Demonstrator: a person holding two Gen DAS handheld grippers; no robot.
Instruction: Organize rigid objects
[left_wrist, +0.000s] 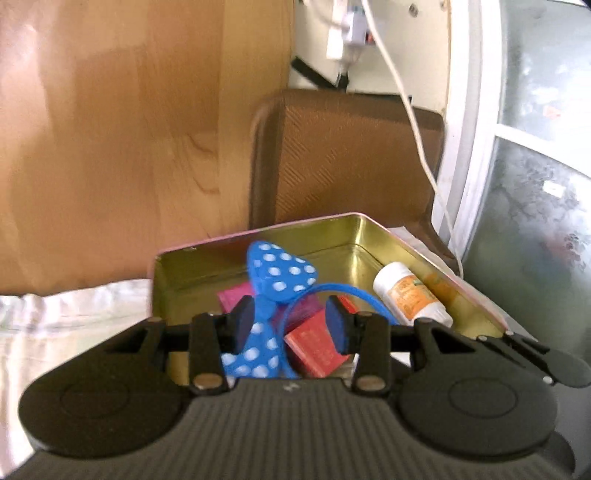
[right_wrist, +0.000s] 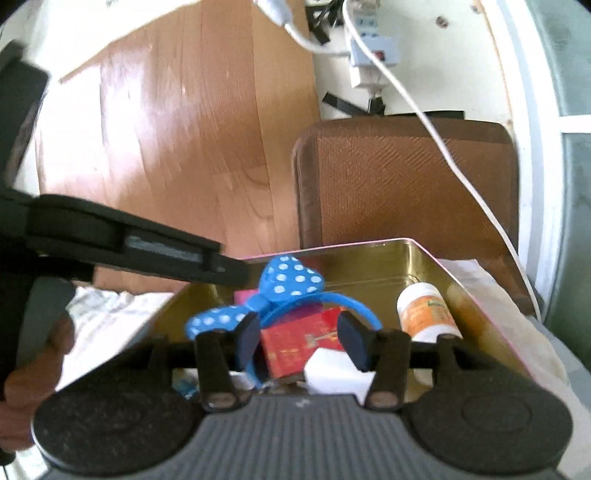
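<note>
A gold tin box (left_wrist: 354, 236) (right_wrist: 417, 262) with a pink outer rim holds a blue headband with a white-dotted bow (left_wrist: 279, 273) (right_wrist: 291, 282), red and pink small boxes (left_wrist: 314, 343) (right_wrist: 295, 347) and a white bottle with an orange label (left_wrist: 410, 293) (right_wrist: 428, 310). My left gripper (left_wrist: 291, 325) is open right over the tin, its pads either side of the bow's knot and band. My right gripper (right_wrist: 301, 338) is open above the red box. A white block (right_wrist: 332, 373) lies under it. The left gripper's body (right_wrist: 129, 243) shows at the left in the right wrist view.
The tin rests on a white cloth (left_wrist: 66, 317) (right_wrist: 107, 317). A brown chair back (left_wrist: 351, 155) (right_wrist: 406, 181) stands behind it, next to a wooden panel (left_wrist: 129, 129). White cables (left_wrist: 413, 122) hang from a power strip (right_wrist: 373, 48). A frosted window (left_wrist: 535, 166) is at the right.
</note>
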